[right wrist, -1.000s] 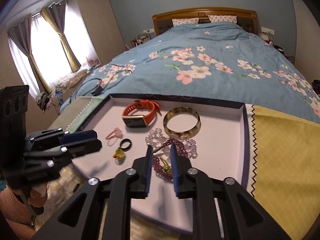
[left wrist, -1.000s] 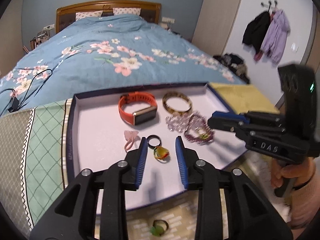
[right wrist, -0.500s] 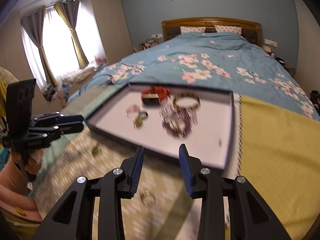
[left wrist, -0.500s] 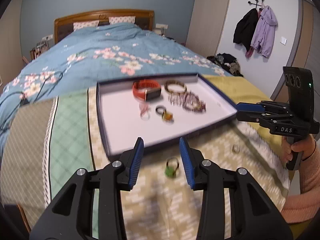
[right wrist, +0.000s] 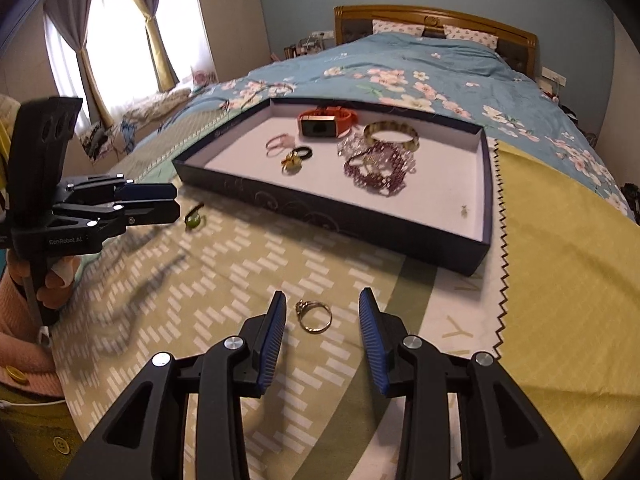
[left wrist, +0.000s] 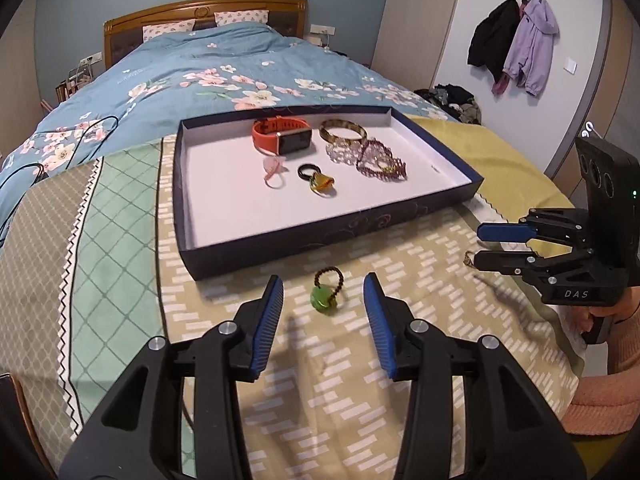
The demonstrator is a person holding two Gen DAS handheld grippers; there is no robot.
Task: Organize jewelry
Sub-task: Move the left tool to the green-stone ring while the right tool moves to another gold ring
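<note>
Two rings lie loose on the patterned cloth [left wrist: 400, 280] in front of the tray [left wrist: 320, 236], outside it. My left hand-held gripper [left wrist: 323, 294] hangs over the first, a beaded ring with a green stone [left wrist: 326, 294], which sits between my blue pads [left wrist: 269, 316] without touching either. Its jaws have just been opening, and they stand apart with nothing gripped. My right hand-held gripper [right wrist: 322, 314] is over the second, a thin gold ring [right wrist: 315, 316], which lies flat on the cloth between the pads and nearer the left one. Those jaws opened a moment ago too and are parted, holding nothing.

The tray is a shallow dark blue box lid with a white floor, resting on the bed [left wrist: 224, 60] at the foot end. Inside it, toward the far wall, are an orange watch [left wrist: 282, 138] and, beside it, a tortoiseshell bangle [left wrist: 343, 131]. Just in front of the bangle a clear bead bracelet [left wrist: 340, 154] touches a purple bead bracelet [left wrist: 382, 164]. Nearer the middle a pink ring [left wrist: 274, 168] lies left of a black ring [left wrist: 309, 170], and a yellow ring [left wrist: 322, 184] touches the black one. A tiny item I cannot identify sits alone near the tray's right wall in my right camera's view.

Each gripper shows in the other's camera, side on, held by a hand in a pink sleeve [left wrist: 600, 400].
</note>
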